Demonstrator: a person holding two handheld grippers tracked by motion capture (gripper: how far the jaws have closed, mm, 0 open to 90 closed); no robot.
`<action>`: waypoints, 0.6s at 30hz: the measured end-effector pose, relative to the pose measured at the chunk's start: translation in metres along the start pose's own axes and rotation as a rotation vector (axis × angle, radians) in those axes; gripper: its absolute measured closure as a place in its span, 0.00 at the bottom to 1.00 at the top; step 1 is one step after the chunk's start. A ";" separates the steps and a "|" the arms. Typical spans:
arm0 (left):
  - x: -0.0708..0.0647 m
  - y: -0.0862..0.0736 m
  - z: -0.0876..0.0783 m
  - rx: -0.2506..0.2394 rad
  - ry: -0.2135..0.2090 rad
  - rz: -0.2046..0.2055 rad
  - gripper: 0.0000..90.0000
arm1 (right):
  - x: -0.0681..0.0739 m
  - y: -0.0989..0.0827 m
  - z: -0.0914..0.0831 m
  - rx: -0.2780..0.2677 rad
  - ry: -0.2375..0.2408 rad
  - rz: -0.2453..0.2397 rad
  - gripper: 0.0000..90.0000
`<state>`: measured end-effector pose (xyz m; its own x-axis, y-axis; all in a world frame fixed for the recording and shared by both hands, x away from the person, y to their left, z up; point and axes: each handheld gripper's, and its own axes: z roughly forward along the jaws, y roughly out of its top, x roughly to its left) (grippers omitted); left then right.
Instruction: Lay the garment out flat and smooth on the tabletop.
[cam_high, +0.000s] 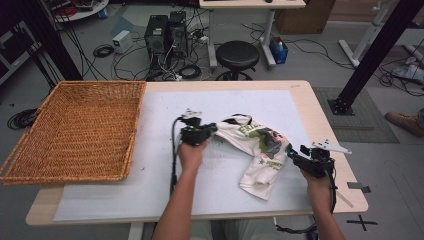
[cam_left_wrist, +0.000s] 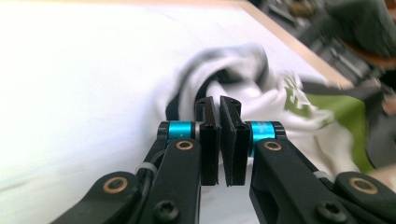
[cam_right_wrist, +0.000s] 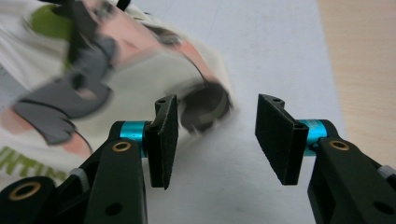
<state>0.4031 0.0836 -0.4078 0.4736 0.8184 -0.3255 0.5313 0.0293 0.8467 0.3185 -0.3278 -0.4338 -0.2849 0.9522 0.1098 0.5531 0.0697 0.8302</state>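
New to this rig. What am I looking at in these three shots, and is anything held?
No robot here: a person holds a hand-held two-jaw tool in each hand. The high view looks down on the table; the other two come from cameras riding on each tool, looking along its black jaws. On the white sheet lies a crumpled printed T-shirt, with a wicker basket at the left. The left tool has its jaws shut at the shirt's edge; whether cloth is pinched between them is hard to tell. The right tool is open beside the shirt, holding nothing.
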 end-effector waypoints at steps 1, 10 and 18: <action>0.007 0.001 -0.007 -0.011 0.018 -0.011 0.96 | 0.003 -0.001 0.002 0.012 0.010 -0.005 0.56; 0.042 0.003 -0.028 -0.058 0.104 -0.080 0.96 | 0.057 -0.004 0.034 0.178 0.285 -0.107 0.57; 0.052 0.007 -0.032 -0.105 0.146 -0.105 0.96 | 0.076 -0.011 0.030 0.155 0.325 -0.275 1.00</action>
<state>0.4089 0.1448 -0.4050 0.3083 0.8822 -0.3559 0.4925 0.1721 0.8532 0.3145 -0.2472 -0.4507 -0.6553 0.7508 0.0829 0.5257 0.3744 0.7638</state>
